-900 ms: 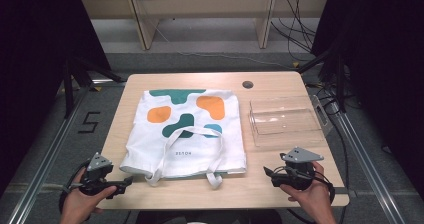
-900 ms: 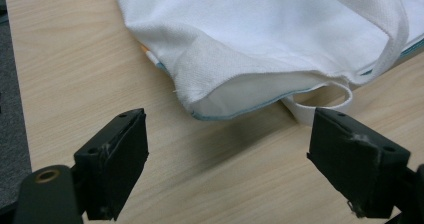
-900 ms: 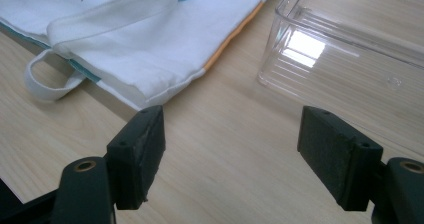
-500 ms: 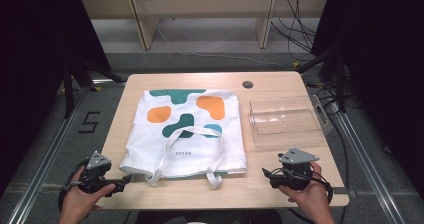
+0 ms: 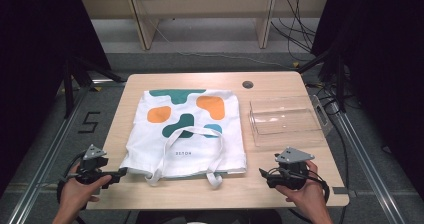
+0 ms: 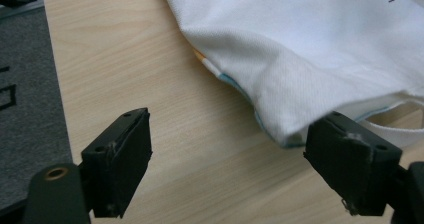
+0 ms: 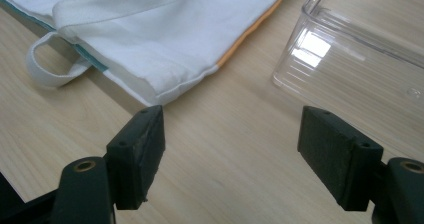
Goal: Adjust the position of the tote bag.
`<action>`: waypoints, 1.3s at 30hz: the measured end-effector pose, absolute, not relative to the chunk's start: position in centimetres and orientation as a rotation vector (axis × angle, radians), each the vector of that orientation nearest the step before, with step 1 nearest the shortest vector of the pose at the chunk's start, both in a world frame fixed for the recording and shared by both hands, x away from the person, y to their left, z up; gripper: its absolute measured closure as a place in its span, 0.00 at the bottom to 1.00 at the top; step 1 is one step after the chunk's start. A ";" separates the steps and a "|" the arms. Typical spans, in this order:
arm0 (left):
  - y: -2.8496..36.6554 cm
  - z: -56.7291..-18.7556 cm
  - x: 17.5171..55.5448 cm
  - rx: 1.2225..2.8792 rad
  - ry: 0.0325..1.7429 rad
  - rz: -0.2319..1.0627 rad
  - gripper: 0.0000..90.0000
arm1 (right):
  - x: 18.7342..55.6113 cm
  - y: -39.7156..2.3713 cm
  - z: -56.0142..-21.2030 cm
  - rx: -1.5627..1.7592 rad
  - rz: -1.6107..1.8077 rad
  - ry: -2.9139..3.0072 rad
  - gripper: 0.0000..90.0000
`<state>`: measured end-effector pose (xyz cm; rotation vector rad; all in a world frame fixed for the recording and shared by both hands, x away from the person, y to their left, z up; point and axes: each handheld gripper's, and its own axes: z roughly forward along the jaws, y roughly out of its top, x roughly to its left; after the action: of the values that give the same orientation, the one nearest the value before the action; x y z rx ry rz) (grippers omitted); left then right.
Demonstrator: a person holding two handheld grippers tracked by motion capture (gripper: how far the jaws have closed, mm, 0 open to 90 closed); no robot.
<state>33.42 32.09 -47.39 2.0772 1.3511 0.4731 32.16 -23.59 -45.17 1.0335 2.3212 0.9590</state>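
Both pairs of jaws stand wide with nothing between them: the left gripper (image 5: 121, 173) sits at the near left corner of the table, the right gripper (image 5: 262, 174) at the near right, each aimed inward toward the tote bag (image 5: 187, 131). That white bag, printed with teal and orange blobs, lies flat in the middle of the wooden table (image 5: 280, 191), its long axis running near to far, its open mouth and two handles (image 5: 197, 134) toward the near edge. The coming move seems to turn on the bag's two near corners. In the left gripper view the near left corner (image 6: 287, 134) lies just ahead of the jaws and close to the right-hand one, almost touching, with bare wood under the rest of the gap. In the right gripper view the near right corner (image 7: 150, 91) lies just beyond the left-hand jaw, a little farther off, and one handle loop (image 7: 42, 69) curls onto the table to its left. By that reading the left hand (image 5: 80, 194) is the nearer of the two to its corner; the right hand (image 5: 307, 196) has slightly more to cover. Farther out, a clear plastic box (image 5: 285, 121) stands to the right of the bag, apart from it, beyond the right gripper.
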 end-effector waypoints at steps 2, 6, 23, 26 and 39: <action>31.7 -47.4 33.7 2.100 1.312 0.465 0.29 | 32.2 -23.4 -45.2 1.022 0.957 2.330 0.31; 31.0 -47.5 34.7 2.176 1.239 0.452 0.38 | 32.1 -23.1 -45.2 1.025 0.961 2.343 0.35; 29.7 -47.0 34.9 2.276 1.143 0.489 0.86 | 35.1 -16.9 -47.5 0.821 0.790 2.524 0.50; 29.7 -47.0 34.8 2.251 1.154 0.466 0.86 | 36.2 -15.8 -48.0 0.822 0.673 2.588 0.49; 29.8 -46.9 34.5 2.253 1.141 0.466 0.85 | 35.6 -15.2 -47.7 0.733 0.581 2.605 0.50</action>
<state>34.51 29.79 -46.95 2.2531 1.1409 0.4657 35.56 -15.18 -47.67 0.7329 2.6049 0.5807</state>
